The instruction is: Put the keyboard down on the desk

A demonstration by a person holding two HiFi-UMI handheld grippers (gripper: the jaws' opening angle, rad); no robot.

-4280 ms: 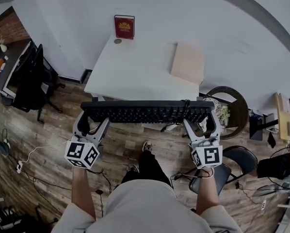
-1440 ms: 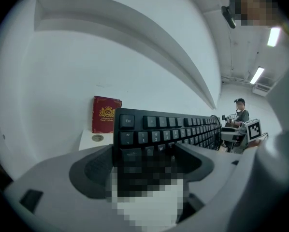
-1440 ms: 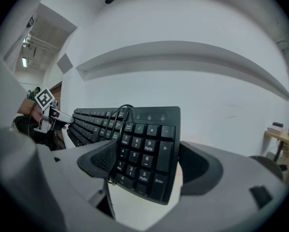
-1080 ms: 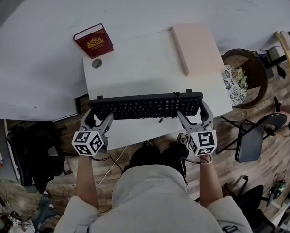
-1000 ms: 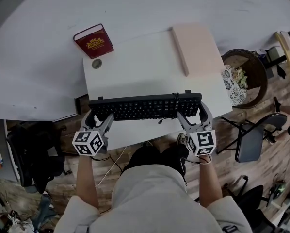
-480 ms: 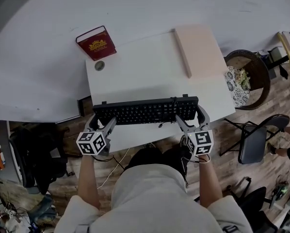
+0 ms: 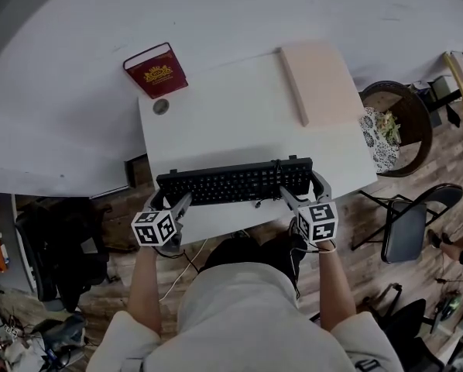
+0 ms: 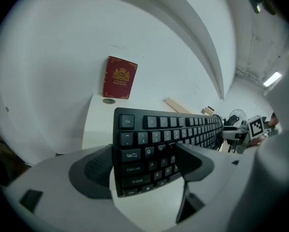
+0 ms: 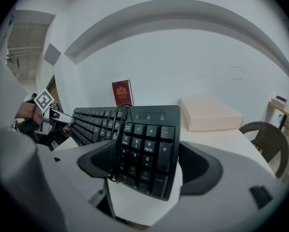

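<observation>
I'm in the set-down step. Both grippers hold the keyboard (image 7: 235, 180) by its ends. The left gripper (image 7: 173, 200) has its jaws clamped across the Tab and Caps Lock end, and the right gripper (image 7: 303, 191) has its jaws clamped across the number pad.

The keyboard hangs low over the near strip of the surface (image 7: 231, 122), running roughly parallel to the near edge, keys up and tilted a little toward me. I can't tell from these views whether its underside already touches the surface. My guess is it's just short of it.

The next move, as I read it, is a level lowering of both ends together until the base rests flat. Then I'd part both pairs of jaws and draw them back over the near edge. A loop of cable (image 9: 116, 129) lies draped over the keys beside the number pad. It passes close to my right jaws, so it could snag as I pull away.

There's plenty of room. The middle of the surface beyond the keyboard is bare. A red book (image 7: 156, 70) stands at the far-left corner with a small round object (image 7: 161, 107) just in front of it. A pale flat box (image 7: 317, 80) sits at the far-right corner. All three are well apart from the keyboard. The left end comes close to the near-left corner, while the right end has more margin. I'd rather nudge the keyboard away from the near edge than let it overhang.
</observation>
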